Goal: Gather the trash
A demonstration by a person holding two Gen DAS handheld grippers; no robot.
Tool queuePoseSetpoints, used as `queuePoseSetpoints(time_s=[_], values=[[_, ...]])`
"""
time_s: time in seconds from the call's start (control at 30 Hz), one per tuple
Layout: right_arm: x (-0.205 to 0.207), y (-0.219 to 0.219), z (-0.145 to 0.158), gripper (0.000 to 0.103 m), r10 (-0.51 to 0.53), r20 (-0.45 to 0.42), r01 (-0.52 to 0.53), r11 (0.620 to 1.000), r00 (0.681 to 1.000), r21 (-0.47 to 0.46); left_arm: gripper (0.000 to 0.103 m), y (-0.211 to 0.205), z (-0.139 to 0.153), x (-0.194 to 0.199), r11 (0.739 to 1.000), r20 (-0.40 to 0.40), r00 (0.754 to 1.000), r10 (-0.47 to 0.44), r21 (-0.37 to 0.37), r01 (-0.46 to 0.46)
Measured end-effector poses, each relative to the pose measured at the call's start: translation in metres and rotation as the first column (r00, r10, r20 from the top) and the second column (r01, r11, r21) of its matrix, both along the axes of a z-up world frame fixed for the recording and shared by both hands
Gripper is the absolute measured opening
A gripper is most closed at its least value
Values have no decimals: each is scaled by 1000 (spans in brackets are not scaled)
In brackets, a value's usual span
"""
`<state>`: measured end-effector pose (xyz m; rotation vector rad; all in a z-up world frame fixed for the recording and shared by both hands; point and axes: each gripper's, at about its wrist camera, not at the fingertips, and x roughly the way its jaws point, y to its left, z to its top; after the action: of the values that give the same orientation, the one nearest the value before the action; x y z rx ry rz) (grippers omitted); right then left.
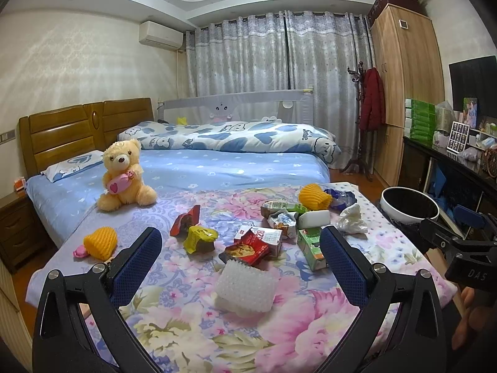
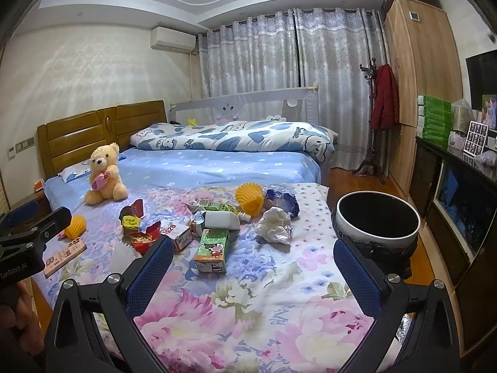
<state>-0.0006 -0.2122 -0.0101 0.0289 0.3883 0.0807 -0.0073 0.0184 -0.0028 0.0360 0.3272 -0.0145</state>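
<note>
Blue-padded tools [image 1: 240, 256] [image 2: 254, 264] wide apart, empty

Wrappers, green carton [image 2: 211, 250], crumpled tissue [image 2: 275, 225] strewn on floral sheet; bin [image 2: 377, 222] (black-lined) beside bed.

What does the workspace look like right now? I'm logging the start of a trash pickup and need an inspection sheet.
Surface: floral bedspread over the foot of the bed.
Job's things: green carton, crumpled tissue, white foam net, red snack wrapper and other wrappers scattered mid-bed; bin with a black liner beside the bed's right edge.
Clutter: teddy bear sitting near the pillow; two yellow foam nets.
Grippers: left gripper and right gripper both open, above the bedspread, holding nothing.
Cables: nothing seen.
Surroundings: curtains, wardrobe, red coat on a stand.
</note>
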Motion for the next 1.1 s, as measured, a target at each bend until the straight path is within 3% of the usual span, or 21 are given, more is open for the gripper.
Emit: queuePoseSetpoints(time_s=[1.1], values=[[0,4,-4,103,7,-10,-7,1000,1000,-3,103,-4,2,1,1000,1,1000,-9,12,9]])
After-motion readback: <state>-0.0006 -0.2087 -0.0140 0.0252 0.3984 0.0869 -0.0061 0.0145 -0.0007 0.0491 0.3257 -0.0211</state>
